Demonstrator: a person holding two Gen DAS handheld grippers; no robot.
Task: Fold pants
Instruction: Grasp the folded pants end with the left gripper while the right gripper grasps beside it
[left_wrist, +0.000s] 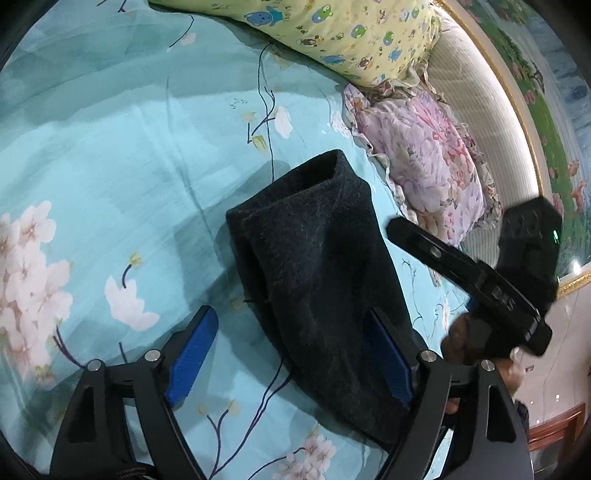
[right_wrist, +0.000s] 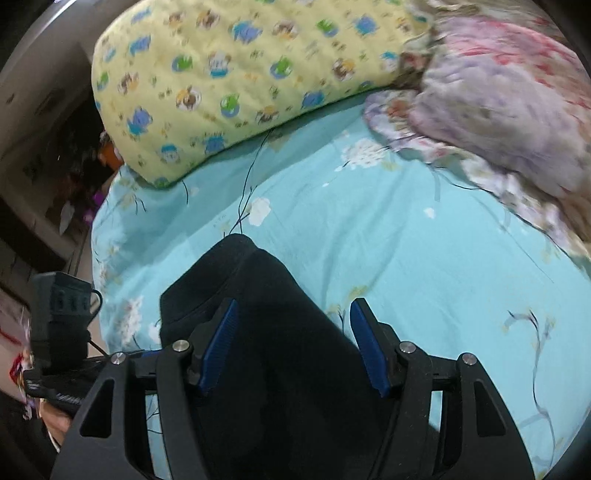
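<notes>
The dark navy pants (left_wrist: 317, 269) lie folded into a compact bundle on the turquoise floral bedsheet (left_wrist: 110, 166). My left gripper (left_wrist: 291, 354) is open, its blue pads astride the near end of the bundle, holding nothing. In the right wrist view the pants (right_wrist: 266, 332) lie under my right gripper (right_wrist: 293, 343), which is open with blue pads either side of the cloth. The right gripper's body (left_wrist: 480, 280) shows at the right of the left wrist view, above the sheet.
A yellow cartoon-print pillow (right_wrist: 240, 74) and a pink-purple floral pillow (right_wrist: 498, 110) lie at the head of the bed. A padded headboard (left_wrist: 476, 110) curves behind them. The bed's left edge and dark furniture (right_wrist: 44, 166) show in the right wrist view.
</notes>
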